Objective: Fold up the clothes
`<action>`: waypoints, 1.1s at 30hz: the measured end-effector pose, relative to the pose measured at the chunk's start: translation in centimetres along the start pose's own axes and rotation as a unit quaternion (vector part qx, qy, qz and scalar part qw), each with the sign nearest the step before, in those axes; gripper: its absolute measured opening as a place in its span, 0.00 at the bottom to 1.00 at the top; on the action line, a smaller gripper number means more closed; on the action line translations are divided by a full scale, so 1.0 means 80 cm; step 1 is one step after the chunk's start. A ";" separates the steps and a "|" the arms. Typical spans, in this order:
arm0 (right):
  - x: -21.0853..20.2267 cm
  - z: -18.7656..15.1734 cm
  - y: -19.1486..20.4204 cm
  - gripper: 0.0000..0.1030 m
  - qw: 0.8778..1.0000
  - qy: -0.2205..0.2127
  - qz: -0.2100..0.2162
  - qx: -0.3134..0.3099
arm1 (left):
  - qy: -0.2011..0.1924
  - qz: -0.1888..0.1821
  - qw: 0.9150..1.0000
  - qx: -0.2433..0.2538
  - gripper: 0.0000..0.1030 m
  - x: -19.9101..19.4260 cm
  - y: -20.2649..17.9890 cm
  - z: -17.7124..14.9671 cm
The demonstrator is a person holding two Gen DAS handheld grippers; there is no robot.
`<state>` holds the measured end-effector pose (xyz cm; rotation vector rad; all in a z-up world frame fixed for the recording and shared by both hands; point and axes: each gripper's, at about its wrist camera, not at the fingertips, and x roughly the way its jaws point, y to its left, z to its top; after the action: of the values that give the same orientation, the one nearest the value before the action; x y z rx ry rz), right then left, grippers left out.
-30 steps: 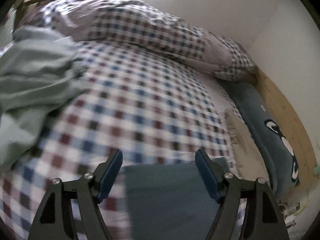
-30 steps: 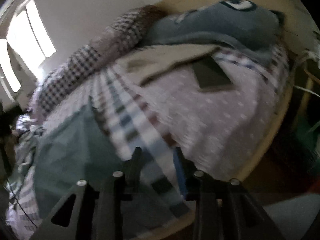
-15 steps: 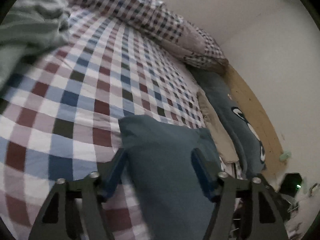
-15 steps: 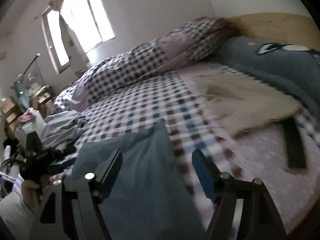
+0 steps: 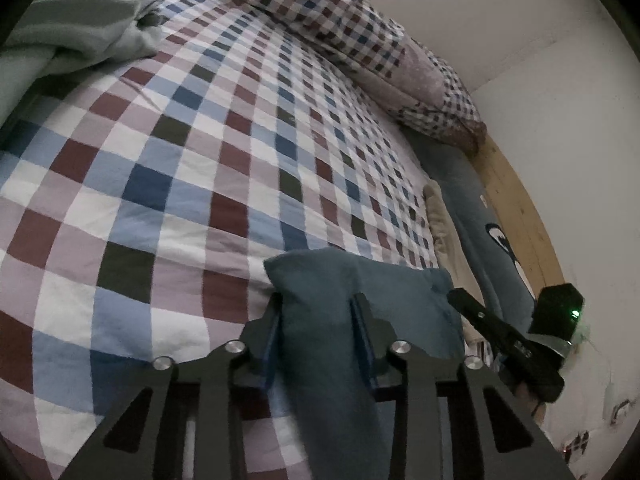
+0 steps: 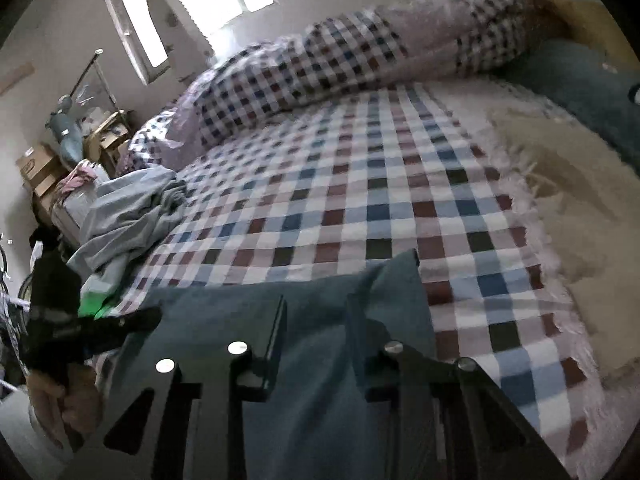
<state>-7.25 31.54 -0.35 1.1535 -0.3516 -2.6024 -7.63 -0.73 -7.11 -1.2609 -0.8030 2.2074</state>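
A dusty blue garment (image 5: 360, 276) lies at the near edge of the checked bed sheet (image 5: 200, 160). In the left wrist view one top corner of it bunches up between the fingers of my left gripper (image 5: 316, 300), whose jaws are closing with the cloth filling the gap. In the right wrist view the same blue garment (image 6: 240, 308) runs between the fingers of my right gripper (image 6: 316, 304), also closing on a fold near the other corner. Each view shows the other gripper at its side, held in a hand (image 6: 60, 400).
A crumpled pile of pale grey-green clothes (image 6: 128, 216) sits on the bed's left side. A rolled checked duvet (image 6: 360, 60) lines the far edge. A beige blanket (image 6: 560, 184), a blue plush pillow (image 5: 480, 232) and a wooden headboard (image 5: 516, 200) bound the right side.
The left gripper sank onto the garment's corner and its jaws narrowed around it. The right gripper swung across from the bed's right side to the garment, opened wide, then narrowed on the cloth.
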 end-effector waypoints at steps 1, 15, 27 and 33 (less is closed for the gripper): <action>0.009 0.003 -0.006 0.30 1.000 0.011 -0.004 0.004 | 0.000 -0.002 1.000 -0.002 0.30 0.000 0.002 0.000; 0.040 0.009 -0.117 0.33 0.991 0.051 -0.066 0.103 | -0.001 -0.026 1.000 -0.010 0.29 -0.002 0.019 -0.004; 0.039 0.008 -0.111 0.41 0.994 0.045 -0.026 0.099 | 0.017 -0.065 0.998 -0.019 0.47 0.004 0.012 0.012; 0.041 0.006 -0.125 0.55 0.990 0.057 0.048 0.124 | 0.031 -0.046 0.998 -0.009 0.52 0.013 -0.001 0.015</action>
<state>-11.21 39.78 -5.57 1.3224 -0.7031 -2.4481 -9.15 -0.32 -7.23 -1.2677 -0.8418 2.0826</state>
